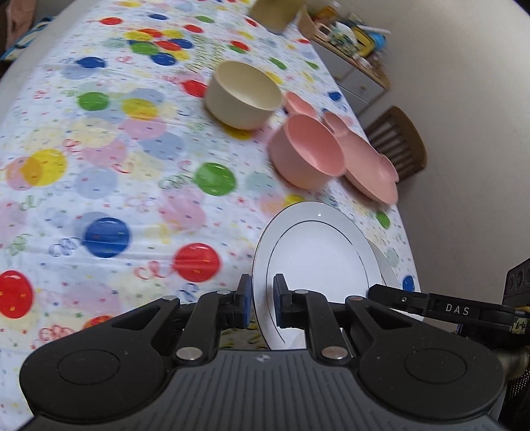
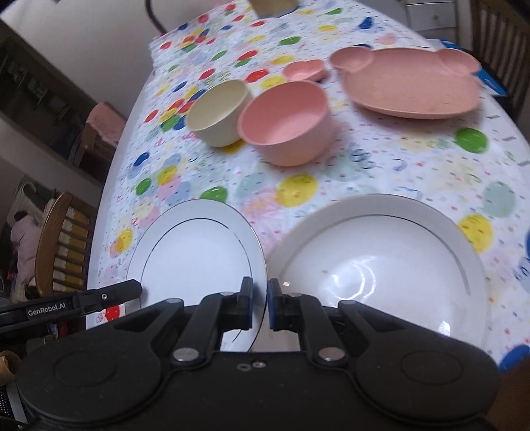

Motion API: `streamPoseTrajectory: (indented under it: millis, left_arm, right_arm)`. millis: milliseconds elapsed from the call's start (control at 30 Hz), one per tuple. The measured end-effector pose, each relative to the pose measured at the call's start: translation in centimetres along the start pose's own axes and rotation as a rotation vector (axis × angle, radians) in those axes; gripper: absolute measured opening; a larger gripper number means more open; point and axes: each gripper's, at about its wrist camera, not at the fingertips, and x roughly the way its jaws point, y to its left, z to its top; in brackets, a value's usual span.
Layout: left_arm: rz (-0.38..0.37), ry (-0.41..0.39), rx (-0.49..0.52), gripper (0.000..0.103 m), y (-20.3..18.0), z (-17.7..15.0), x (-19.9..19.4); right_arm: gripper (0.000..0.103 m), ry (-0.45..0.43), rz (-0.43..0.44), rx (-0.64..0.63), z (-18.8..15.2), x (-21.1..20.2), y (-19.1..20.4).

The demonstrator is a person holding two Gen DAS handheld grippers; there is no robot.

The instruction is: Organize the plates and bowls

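Both grippers hold the same white flat plate with a thin dark ring (image 1: 318, 252) (image 2: 195, 255), tilted above the table. My left gripper (image 1: 261, 300) is shut on its near rim. My right gripper (image 2: 260, 303) is shut on its right rim. The left gripper's finger (image 2: 109, 295) shows in the right wrist view, and the right gripper's finger (image 1: 414, 300) in the left wrist view. A white deep plate (image 2: 381, 262) lies on the table just right of the held plate. A pink bowl (image 2: 286, 122) and a cream bowl (image 2: 217, 114) stand side by side further back.
A pink bear-shaped divided plate (image 2: 407, 86) and a small pink dish (image 2: 304, 69) lie at the far right. A yellowish container (image 2: 273, 6) stands at the far end. The balloon-print tablecloth (image 1: 116, 165) covers the table. Wooden chairs (image 2: 61, 245) (image 1: 397, 142) stand at the sides.
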Motion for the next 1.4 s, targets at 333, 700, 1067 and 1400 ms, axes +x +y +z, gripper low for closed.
streamPoseTrajectory:
  millis: [333, 700, 1067, 1400]
  left_arm:
    - [-0.041, 0.100, 0.098, 0.013, -5.9, -0.5, 5.5]
    - [0.026, 0.158, 0.120, 0.013, -7.9, -1.3, 9.0]
    - [0.064, 0.158, 0.100, 0.013, -7.8, -1.5, 9.7]
    - [0.062, 0.164, 0.076, 0.013, -7.5, -1.5, 9.8]
  right_arm:
    - [0.008, -0.059, -0.075, 0.144, -2.1, -3.4, -7.2]
    - [0.008, -0.022, -0.073, 0.211, -2.9, -2.6, -12.3]
    - [0.008, 0.009, -0.043, 0.201, -2.6, -1.8, -13.3]
    - [0.007, 0.011, -0.032, 0.198, -2.5, -1.4, -13.5]
